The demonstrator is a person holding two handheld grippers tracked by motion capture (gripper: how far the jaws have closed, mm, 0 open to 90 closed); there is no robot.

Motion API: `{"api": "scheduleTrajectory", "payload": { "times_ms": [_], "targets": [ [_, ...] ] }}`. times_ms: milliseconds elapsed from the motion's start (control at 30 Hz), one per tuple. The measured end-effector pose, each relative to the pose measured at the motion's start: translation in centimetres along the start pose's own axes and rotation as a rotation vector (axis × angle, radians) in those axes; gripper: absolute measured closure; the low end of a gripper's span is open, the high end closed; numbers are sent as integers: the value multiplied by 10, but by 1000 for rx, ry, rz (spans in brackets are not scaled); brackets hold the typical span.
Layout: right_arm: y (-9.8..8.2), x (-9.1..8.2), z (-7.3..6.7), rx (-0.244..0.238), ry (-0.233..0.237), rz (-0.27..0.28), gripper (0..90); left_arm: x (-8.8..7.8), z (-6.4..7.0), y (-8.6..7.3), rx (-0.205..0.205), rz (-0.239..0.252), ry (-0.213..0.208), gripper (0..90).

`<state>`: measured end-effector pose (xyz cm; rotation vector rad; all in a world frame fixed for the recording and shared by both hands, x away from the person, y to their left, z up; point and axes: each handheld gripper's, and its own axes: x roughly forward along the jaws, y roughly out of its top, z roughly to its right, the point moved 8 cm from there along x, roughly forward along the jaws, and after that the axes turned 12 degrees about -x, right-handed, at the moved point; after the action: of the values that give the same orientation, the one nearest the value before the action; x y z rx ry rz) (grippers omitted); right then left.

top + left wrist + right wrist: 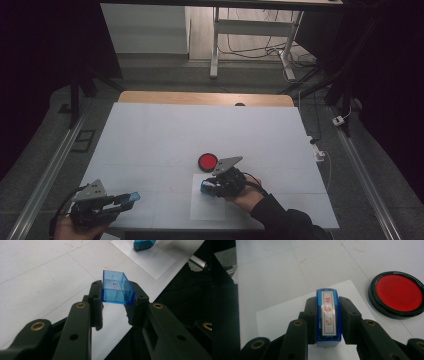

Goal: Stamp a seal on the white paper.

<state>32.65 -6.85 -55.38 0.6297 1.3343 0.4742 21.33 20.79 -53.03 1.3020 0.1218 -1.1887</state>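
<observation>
My left gripper (131, 196) is shut on a clear blue stamp cap (116, 288), held above the table's front left part; the cap (133, 196) points right in the high view. My right gripper (205, 187) is shut on a blue stamp (329, 316) with a white label bearing red characters, over a white paper sheet (282, 315). The stamp (206, 187) sits above that sheet's (207, 207) upper left corner. A round red ink pad (207, 161) in a black rim lies just beyond the right gripper; in the right gripper view the ink pad (399, 294) is at the right.
A white table cover (165, 135) spans the table, with faint red marks (75, 245) on it. The table's wooden far edge (205, 98) shows at the back. Metal rails (45, 175) run along both sides, and cables (320, 150) lie at the right.
</observation>
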Motion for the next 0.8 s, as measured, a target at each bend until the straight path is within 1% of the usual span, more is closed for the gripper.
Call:
{"api": "scheduleTrajectory", "payload": {
  "times_ms": [33, 100, 200, 267, 367, 467, 533, 633, 800],
  "targets": [
    [-1, 0, 0, -1, 1, -5, 698, 0, 0, 0, 1, 0, 0, 687],
    [-2, 1, 0, 8, 4, 2, 698, 0, 0, 0, 0, 0, 0, 687],
    [-3, 1, 0, 8, 8, 10, 699, 0, 0, 0, 0, -1, 0, 687],
    [-3, 1, 0, 12, 10, 7, 700, 0, 0, 0, 1, -1, 1, 687],
    [-4, 1, -1, 0, 5, 6, 701, 0, 0, 0, 0, -2, 1, 687],
    [-4, 1, -1, 3, 5, 4, 702, 0, 0, 0, 0, -2, 2, 687],
    [-4, 2, -1, 21, 6, 18, 703, 0, 0, 0, -1, -3, 3, 687],
    [-5, 1, -1, 22, 3, 18, 704, 0, 0, 0, -1, -4, 4, 687],
    [-5, 2, -2, -2, -13, 9, 704, 0, 0, 0, -3, -5, 3, 687]
  ]
}}
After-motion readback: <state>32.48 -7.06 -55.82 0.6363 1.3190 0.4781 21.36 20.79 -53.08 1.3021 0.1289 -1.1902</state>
